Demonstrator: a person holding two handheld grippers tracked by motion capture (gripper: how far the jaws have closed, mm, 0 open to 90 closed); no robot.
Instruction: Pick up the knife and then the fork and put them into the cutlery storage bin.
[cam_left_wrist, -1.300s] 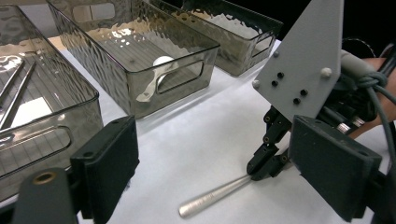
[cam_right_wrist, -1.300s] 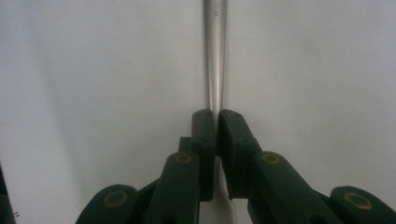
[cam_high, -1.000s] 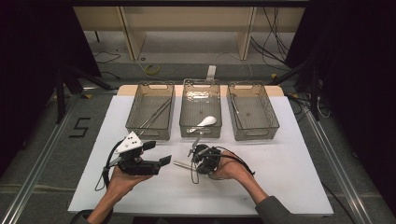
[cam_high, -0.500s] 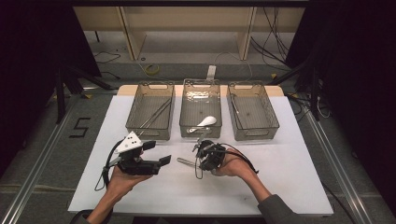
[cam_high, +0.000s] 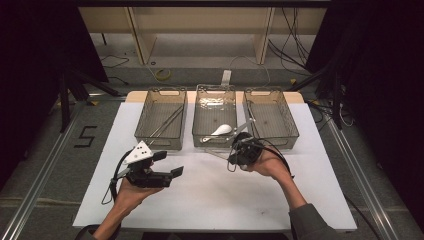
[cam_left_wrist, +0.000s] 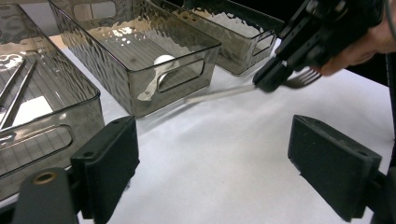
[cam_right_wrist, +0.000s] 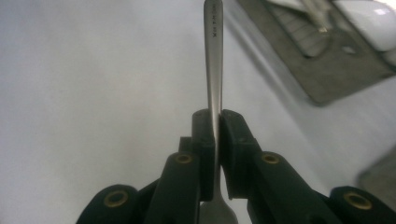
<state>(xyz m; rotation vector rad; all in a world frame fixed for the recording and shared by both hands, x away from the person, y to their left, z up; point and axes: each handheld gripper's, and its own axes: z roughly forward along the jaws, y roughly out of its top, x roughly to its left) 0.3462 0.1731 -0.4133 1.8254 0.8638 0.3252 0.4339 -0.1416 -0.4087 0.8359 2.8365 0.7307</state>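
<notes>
The right gripper (cam_high: 239, 150) has its jaws squeezed shut on a metal fork (cam_right_wrist: 214, 60). In the right gripper view the two black jaws press on the thin handle from both sides. The long handle sticks out past the jaws, and the wider end of the fork sits back behind them, near the bottom of that view. In the left gripper view the fork (cam_left_wrist: 219, 93) is up off the white surface (cam_left_wrist: 224, 158). Its handle points toward the middle bin, and its prongs poke out on the far side of the right gripper (cam_left_wrist: 299, 51). In the high view this gripper is just in front of the gap between the middle bin (cam_high: 215, 97) and the right bin (cam_high: 272, 100).

The left gripper (cam_high: 167, 167) has its jaws wide open with nothing between them. In the left gripper view the two black jaws stand far apart, with bare white surface between them. The hand (cam_high: 130, 192) holding it is over the left front part of the surface, well apart from the other hand.

Three clear bins stand in a row at the back of the surface. The left bin (cam_high: 162, 97) has thin sticks (cam_high: 167, 122) lying in it. The middle bin has a white spoon (cam_high: 220, 131) lying in it.
</notes>
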